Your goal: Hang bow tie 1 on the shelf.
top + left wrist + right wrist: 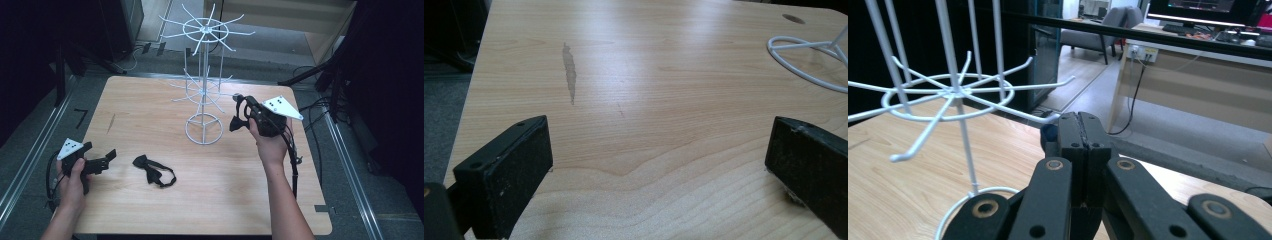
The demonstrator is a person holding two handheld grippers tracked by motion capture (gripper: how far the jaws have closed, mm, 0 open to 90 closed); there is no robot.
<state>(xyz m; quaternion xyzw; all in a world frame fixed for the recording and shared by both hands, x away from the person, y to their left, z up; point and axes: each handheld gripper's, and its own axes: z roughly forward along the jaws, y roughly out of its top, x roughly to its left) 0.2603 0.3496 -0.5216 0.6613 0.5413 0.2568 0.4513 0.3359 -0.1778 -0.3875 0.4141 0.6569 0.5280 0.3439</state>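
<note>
Right gripper (239,116) clamps a dark strap (235,124), mostly hidden

A wooden table (150,110) carries a white wire rack (204,100) and a black bow tie (152,170).

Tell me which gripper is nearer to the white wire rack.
The right. The right gripper is raised beside the white wire rack, at the tip of a lower hook. The left gripper rests low at the table's near left, well apart from it.
</note>
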